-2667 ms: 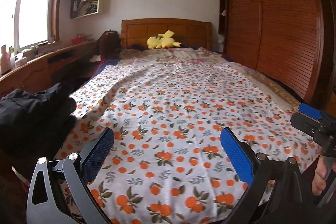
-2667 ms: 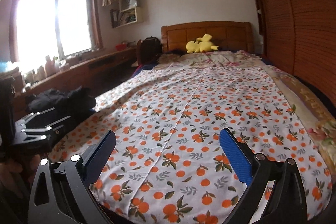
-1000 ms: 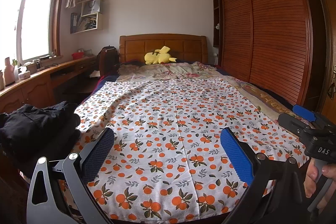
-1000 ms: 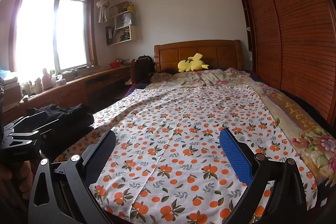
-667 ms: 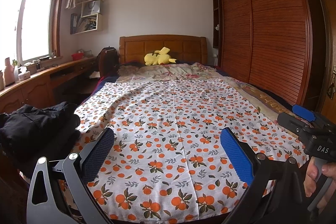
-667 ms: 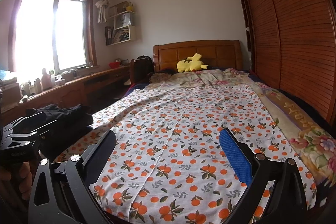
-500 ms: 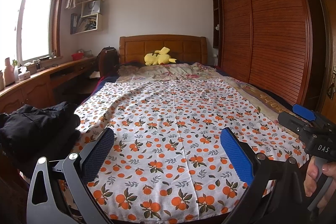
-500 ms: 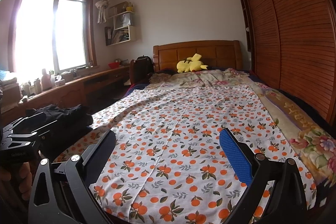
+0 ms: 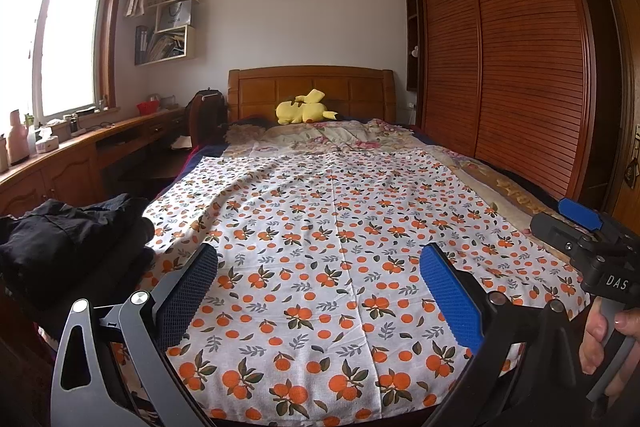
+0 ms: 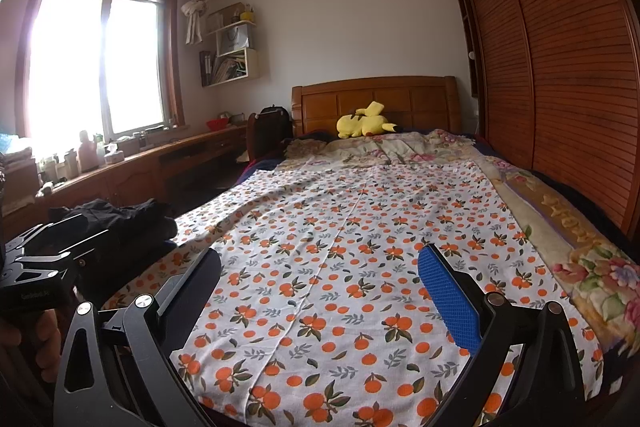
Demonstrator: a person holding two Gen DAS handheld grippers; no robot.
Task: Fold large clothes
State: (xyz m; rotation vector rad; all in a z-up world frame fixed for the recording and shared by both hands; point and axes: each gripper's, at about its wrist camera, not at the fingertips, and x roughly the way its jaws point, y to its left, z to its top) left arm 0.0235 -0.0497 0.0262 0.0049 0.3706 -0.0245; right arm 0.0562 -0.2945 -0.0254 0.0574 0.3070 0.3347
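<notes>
A large white cloth printed with oranges lies spread flat over the bed, with a seam down its middle. My left gripper hovers open above its near edge, nothing between the blue pads. My right gripper is open too, held over the near part of the same cloth. In the left wrist view the right gripper's body shows at the right, held by a hand. In the right wrist view the left gripper's body shows at the left.
A pile of black clothes sits at the bed's left side. A yellow plush toy lies by the wooden headboard. A floral quilt runs along the right. A louvred wardrobe stands to the right and a wooden desk to the left.
Since 2.7 s ago both grippers drew back and tilted up, so more of the room and ceiling shows. Over the last second nothing visibly moves; both stay open.
</notes>
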